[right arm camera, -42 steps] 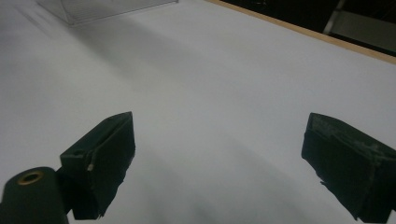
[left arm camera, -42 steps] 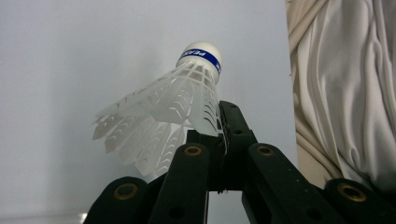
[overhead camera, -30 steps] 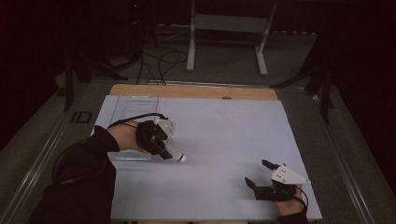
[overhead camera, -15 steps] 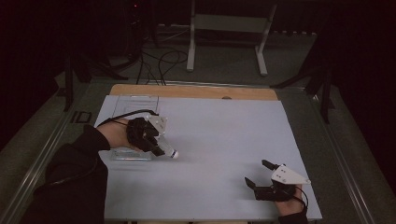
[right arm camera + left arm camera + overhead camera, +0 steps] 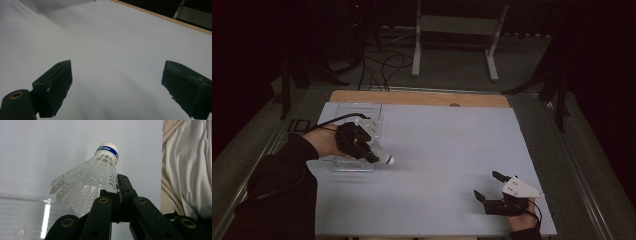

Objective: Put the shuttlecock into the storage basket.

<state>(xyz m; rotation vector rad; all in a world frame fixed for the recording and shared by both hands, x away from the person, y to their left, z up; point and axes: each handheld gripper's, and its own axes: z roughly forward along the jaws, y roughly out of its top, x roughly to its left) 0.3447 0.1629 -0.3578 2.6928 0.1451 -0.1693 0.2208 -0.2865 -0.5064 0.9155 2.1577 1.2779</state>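
A white plastic shuttlecock point(image 5: 386, 159) with a blue band round its cork is pinched by its skirt in my left gripper point(image 5: 373, 153), which is shut on it above the white table sheet point(image 5: 447, 145), just right of a clear plastic box point(image 5: 357, 107). In the left gripper view the shuttlecock point(image 5: 92, 180) points cork-forward from the closed left gripper point(image 5: 120, 187). My right gripper point(image 5: 488, 185) rests near the table's front right edge. It is open, and in the right gripper view the right gripper point(image 5: 117, 82) has nothing between its jaws.
The clear box point(image 5: 50, 5) lies at the table's left. A wooden strip point(image 5: 422, 97) runs along the far edge. A metal stand point(image 5: 457, 25) and cables point(image 5: 377, 65) are on the floor beyond. White cloth point(image 5: 187, 170) hangs at the right of the left gripper view.
My left gripper has carried the shuttlecock leftward and a little away, closer to the clear box. The right gripper has stayed where it was.
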